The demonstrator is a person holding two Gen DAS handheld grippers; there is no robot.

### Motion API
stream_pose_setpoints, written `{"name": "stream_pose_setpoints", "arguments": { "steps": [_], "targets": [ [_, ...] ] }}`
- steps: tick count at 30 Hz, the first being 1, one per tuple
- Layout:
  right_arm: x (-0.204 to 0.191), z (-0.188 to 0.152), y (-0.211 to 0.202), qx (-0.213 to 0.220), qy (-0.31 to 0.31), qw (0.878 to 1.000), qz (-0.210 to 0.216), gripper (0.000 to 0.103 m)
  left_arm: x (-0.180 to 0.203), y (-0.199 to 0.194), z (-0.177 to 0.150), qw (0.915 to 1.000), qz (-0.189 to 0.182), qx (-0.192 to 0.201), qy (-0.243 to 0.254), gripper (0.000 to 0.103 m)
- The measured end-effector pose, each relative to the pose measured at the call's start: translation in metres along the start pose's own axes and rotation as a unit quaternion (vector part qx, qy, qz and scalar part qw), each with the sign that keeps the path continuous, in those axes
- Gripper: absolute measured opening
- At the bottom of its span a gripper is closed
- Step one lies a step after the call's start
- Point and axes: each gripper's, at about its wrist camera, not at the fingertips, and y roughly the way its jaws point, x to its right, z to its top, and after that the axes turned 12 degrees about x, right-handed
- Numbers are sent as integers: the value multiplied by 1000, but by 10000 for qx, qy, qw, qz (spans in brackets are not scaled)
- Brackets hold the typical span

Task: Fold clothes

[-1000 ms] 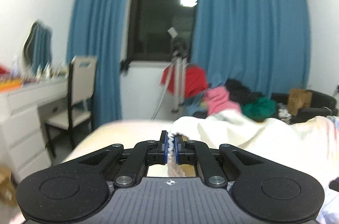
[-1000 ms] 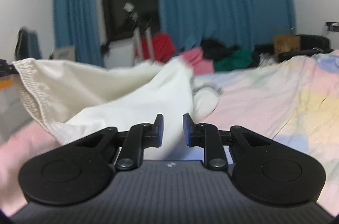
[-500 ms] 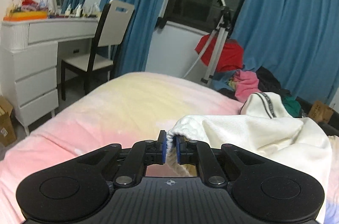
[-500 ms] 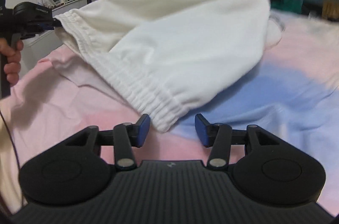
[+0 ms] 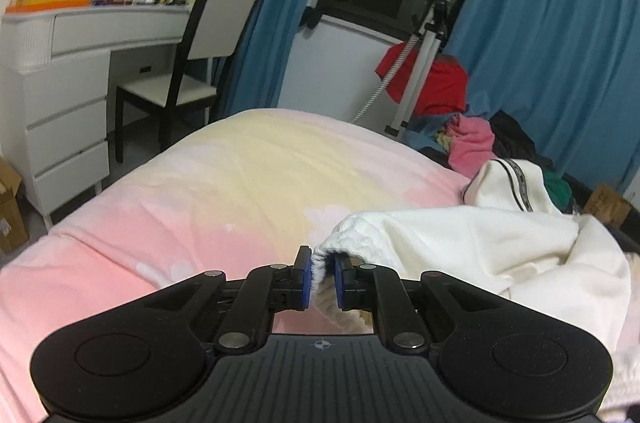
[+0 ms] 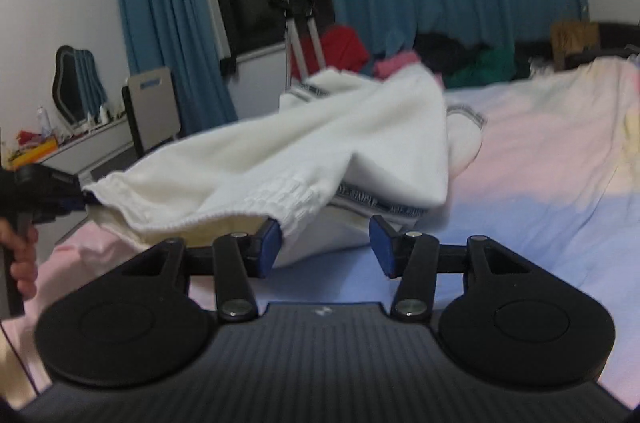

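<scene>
A white garment [image 5: 480, 243] with an elastic ribbed hem and a black-striped trim lies partly lifted over the pastel bed. My left gripper [image 5: 320, 277] is shut on one end of its ribbed hem. In the right wrist view the garment [image 6: 320, 151] stretches from the left gripper [image 6: 60, 201] at far left to just in front of my right gripper [image 6: 324, 243]. My right gripper is open wide; the hem's other end hangs by its left finger [image 6: 270, 243], not held.
The bed [image 5: 240, 183] has a pink, yellow and blue cover [image 6: 540, 163]. A white dresser [image 5: 60, 71] and chair [image 5: 200, 55] stand left. A tripod [image 5: 420, 55] and a pile of clothes [image 5: 472, 139] are beyond the bed by blue curtains.
My right gripper has opened wider and tilted up level with the garment's hem. My left gripper has lowered slightly toward the bed, still holding the hem.
</scene>
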Motion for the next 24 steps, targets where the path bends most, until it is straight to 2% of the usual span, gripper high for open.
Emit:
{"name": "stream_pose_setpoints", "arguments": {
  "steps": [2,6,7,8,10,11,12,16,17,19,23,24],
  "targets": [
    [-1,-3,4,-117,-91,9999,7,51,2,0,1,10000,20,-40,57,13],
    [-16,-23,38,-841,-253,9953,399,50,1,0,-1,9999,-13,-100,101,14],
    [-22,-26,42,-823,-367,9950,432,47,1,0,-2,9999,-26,-95,138,14],
    [-27,-28,43,-715,-507,9952,436,48,1,0,-2,9998,-40,-89,173,14],
    [-33,-25,39,-418,-749,9955,400,42,1,-1,-2,9997,-65,-82,224,15],
    [-32,-20,36,-300,-687,9965,378,35,1,-1,-2,9996,-78,-81,243,15],
    [-28,-14,32,-218,-539,9977,357,33,1,-1,-2,9996,-100,-92,245,17],
    [-16,9,16,104,-21,9996,268,31,-4,-6,4,9985,-365,-346,235,21],
    [-16,13,12,180,-54,9996,231,31,-6,-9,6,9977,-435,-441,263,26],
    [-19,20,4,282,-188,9993,149,30,-7,-21,8,9964,-414,-589,449,46],
    [-25,28,-8,193,-427,9989,11,30,-15,-42,13,9938,-600,-871,357,48],
    [-24,28,-9,60,-437,9990,-27,30,-18,-45,16,9933,-656,-924,214,54]
  ]
}}
